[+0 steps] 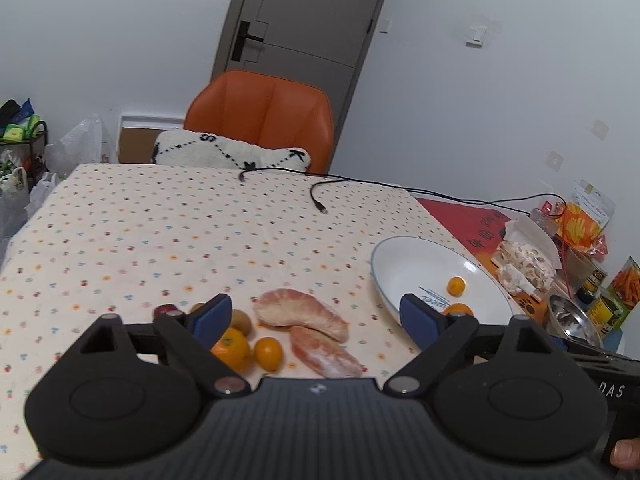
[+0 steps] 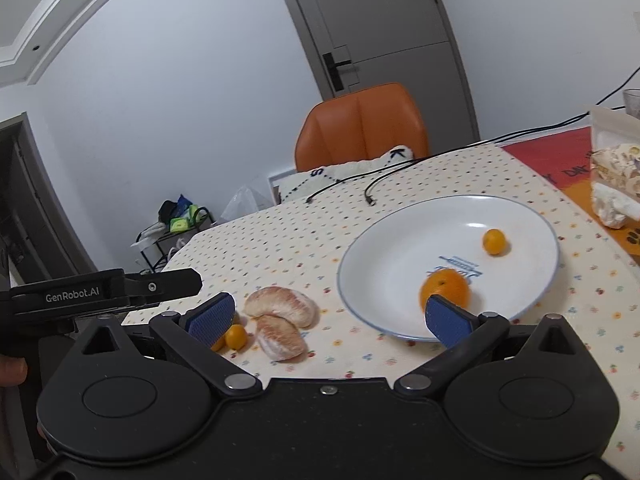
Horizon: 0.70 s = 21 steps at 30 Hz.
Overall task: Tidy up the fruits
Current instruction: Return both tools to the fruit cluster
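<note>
Fruits lie scattered under my two claws on the dotted tablecloth [image 1: 160, 240]: nearest my left gripper [image 1: 316, 318], whose blue pads stand wide apart holding nothing, sit a mandarin [image 1: 234, 350] and a small kumquat [image 1: 268, 354] side by side, with a kiwi [image 1: 242, 322] just behind them and something dark red [image 1: 166, 311] half hidden by my left finger. Just right of those, two peeled pomelo segments [image 1: 300, 314] rest touching each other, between the small fruits and the white plate [image 1: 408, 264]. My right gripper [image 2: 330, 316] also hangs wide and empty, its right pad over the plate's near rim and in front of an orange [image 2: 448, 288] that lies inside the plate on its blue print. Farther in on the same plate sits a second kumquat [image 2: 495, 241], well apart from the orange. Beyond the plate two black cable ends [image 2: 370, 199] trail across the cloth, and snack packets [image 1: 528, 264] crowd the table's right edge. At the far side stands an orange chair [image 1: 264, 116] with a white cushion [image 1: 224, 152] on it, and behind that a grey door [image 1: 304, 16]
</note>
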Motion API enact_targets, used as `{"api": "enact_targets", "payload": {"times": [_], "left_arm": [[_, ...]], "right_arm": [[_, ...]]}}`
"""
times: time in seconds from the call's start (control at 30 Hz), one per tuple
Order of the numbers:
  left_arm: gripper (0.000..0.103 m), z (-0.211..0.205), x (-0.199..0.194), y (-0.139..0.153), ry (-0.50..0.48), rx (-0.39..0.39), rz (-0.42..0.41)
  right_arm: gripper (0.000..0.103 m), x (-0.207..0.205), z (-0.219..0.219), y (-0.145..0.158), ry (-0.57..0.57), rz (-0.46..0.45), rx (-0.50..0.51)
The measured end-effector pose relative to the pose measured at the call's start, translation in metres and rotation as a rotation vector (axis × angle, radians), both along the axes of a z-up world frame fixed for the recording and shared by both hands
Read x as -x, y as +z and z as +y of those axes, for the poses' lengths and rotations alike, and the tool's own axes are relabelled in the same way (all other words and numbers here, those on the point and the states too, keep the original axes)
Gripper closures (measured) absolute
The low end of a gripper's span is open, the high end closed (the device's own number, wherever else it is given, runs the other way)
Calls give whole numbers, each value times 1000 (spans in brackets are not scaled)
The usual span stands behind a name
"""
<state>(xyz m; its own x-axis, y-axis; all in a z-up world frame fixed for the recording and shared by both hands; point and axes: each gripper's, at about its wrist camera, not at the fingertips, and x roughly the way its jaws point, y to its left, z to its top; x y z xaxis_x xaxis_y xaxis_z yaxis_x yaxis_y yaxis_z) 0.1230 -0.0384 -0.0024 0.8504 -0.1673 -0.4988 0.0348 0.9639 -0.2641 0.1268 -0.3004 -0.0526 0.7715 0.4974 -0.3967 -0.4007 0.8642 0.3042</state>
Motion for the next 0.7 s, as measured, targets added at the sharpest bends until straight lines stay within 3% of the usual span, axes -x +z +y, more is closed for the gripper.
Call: {"api": "enact_targets", "payload": {"times": [0.7], "left_arm": [[12, 53, 19, -11, 114, 8, 31]], "right_arm": [[0, -5, 39, -10, 94, 35, 15]]}}
